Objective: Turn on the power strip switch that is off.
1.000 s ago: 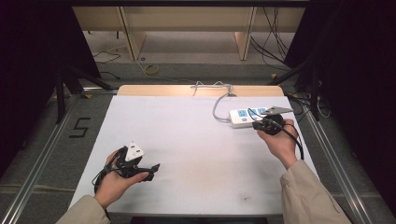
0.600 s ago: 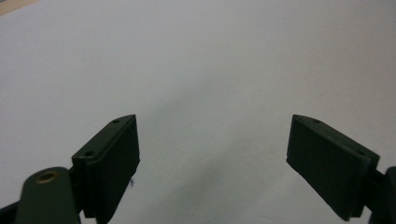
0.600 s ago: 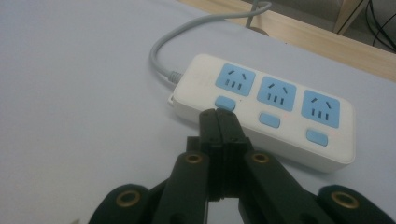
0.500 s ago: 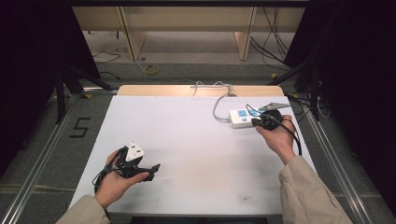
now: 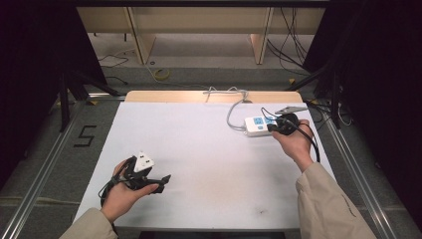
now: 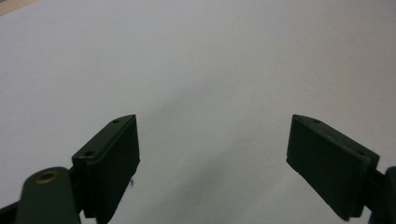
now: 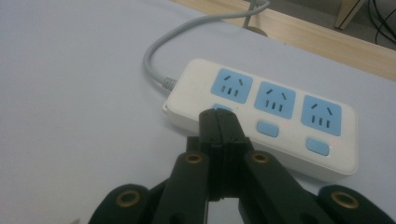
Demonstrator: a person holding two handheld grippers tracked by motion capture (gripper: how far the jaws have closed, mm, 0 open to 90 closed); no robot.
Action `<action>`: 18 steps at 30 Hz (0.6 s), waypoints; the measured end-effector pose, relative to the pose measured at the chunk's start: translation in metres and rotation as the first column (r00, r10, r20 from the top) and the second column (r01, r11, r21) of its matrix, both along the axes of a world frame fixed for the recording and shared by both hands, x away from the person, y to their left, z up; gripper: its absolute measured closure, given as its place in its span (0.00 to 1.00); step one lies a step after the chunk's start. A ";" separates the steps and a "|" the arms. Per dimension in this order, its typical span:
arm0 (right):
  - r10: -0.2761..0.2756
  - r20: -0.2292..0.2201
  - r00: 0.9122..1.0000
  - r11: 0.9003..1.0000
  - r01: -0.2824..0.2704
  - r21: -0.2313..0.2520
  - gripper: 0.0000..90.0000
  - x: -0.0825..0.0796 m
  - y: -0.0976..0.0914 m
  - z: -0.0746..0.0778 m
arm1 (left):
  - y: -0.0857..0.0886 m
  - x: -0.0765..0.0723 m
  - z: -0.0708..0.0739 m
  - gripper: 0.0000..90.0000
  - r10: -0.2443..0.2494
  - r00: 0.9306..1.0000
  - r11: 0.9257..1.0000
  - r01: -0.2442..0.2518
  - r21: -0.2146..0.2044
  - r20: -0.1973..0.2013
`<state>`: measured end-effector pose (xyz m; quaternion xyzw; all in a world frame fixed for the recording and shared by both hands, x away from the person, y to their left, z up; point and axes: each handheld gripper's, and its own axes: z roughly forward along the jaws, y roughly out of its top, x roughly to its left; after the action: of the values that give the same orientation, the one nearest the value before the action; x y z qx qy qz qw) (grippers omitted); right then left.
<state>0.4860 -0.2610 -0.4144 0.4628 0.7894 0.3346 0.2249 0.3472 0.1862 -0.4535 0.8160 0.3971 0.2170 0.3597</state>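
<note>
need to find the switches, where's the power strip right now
The power strip lies at the far right of the white table in the high view, right in front of the shut right gripper, its grey cord running to the far edge.

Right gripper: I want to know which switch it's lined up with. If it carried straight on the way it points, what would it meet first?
The right gripper, jaws shut, would probably meet the leftmost blue switch on the power strip; whether it touches yet is unclear.
</note>
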 end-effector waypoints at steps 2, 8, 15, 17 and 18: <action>-0.003 -0.002 1.000 1.000 0.003 0.003 1.00 0.001 0.000 0.000 | 0.000 0.000 0.000 0.19 0.000 1.000 1.000 0.000 0.001 0.000; -0.011 -0.016 1.000 1.000 0.011 -0.001 1.00 0.006 0.000 -0.002 | 0.000 0.000 0.000 0.19 0.000 1.000 1.000 0.000 0.001 0.001; -0.016 -0.017 1.000 1.000 0.016 -0.007 1.00 0.012 0.000 0.000 | 0.000 0.000 0.000 0.19 -0.001 1.000 1.000 0.001 0.000 -0.001; -0.020 -0.016 1.000 1.000 0.019 -0.009 1.00 0.014 0.000 0.001 | 0.000 0.000 0.000 0.19 -0.001 1.000 1.000 0.001 0.001 -0.001; -0.020 -0.016 1.000 1.000 0.019 -0.009 1.00 0.014 0.000 0.001 | 0.000 0.000 0.000 0.19 -0.001 1.000 1.000 0.001 0.000 -0.001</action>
<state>0.5000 -0.2608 -0.4134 0.4721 0.7881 0.3252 0.2240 0.3474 0.1861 -0.4539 0.8164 0.3968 0.2162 0.3596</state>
